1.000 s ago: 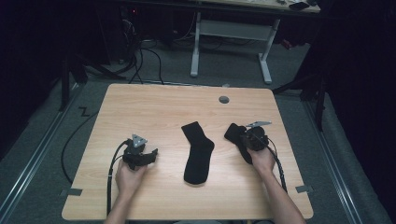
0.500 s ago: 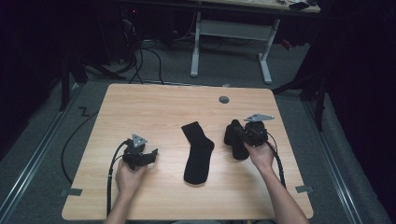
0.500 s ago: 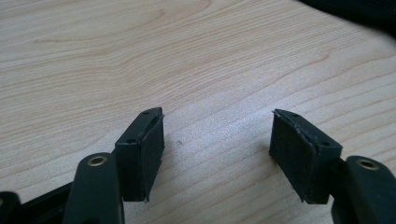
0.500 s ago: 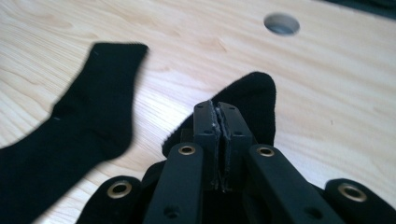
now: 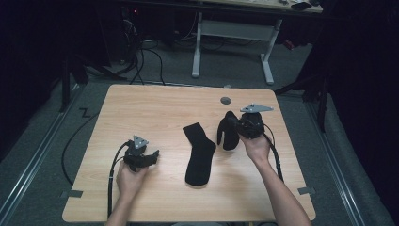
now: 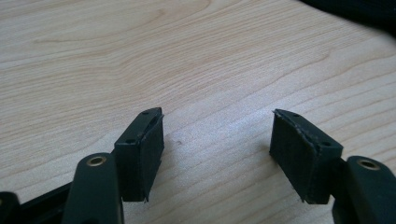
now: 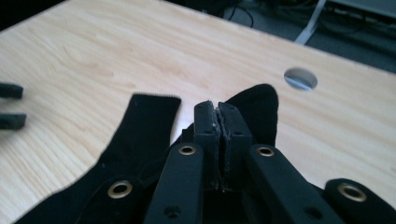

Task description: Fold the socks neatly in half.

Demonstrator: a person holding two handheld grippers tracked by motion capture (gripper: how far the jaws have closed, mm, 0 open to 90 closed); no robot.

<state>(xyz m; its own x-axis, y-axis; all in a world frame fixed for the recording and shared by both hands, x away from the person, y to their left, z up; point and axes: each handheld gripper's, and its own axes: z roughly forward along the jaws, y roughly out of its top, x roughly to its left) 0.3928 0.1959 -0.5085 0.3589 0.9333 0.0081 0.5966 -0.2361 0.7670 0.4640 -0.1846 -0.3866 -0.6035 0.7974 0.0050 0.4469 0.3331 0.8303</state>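
Observation:
Two black socks are in play. One sock [image 5: 200, 153] [image 7: 140, 126] lies flat at the middle of the wooden table [image 5: 155, 108]. The second sock [image 5: 229, 131] [image 7: 259, 105] hangs bunched above the table, right of the flat one. My right gripper [image 5: 236, 128] [image 7: 222, 116] is shut on it, the pads pressed together on the cloth. Left of the flat sock, my left gripper [image 5: 153, 154] [image 6: 217, 154] rests low over bare wood. It is open with nothing between its pads. A dark edge of the flat sock [image 6: 355, 9] shows at the top right of the left gripper view.
A round cable hole [image 5: 226, 100] [image 7: 300, 78] sits in the table behind the held sock. Beyond the far edge stands another desk's white frame [image 5: 197, 47], with cables [image 5: 141, 52] on the floor. Tape marks [image 5: 306, 190] sit near the front corners.
My right gripper has risen and shifted toward the far side, lifting its sock off the table. The left gripper and the flat sock have stayed put.

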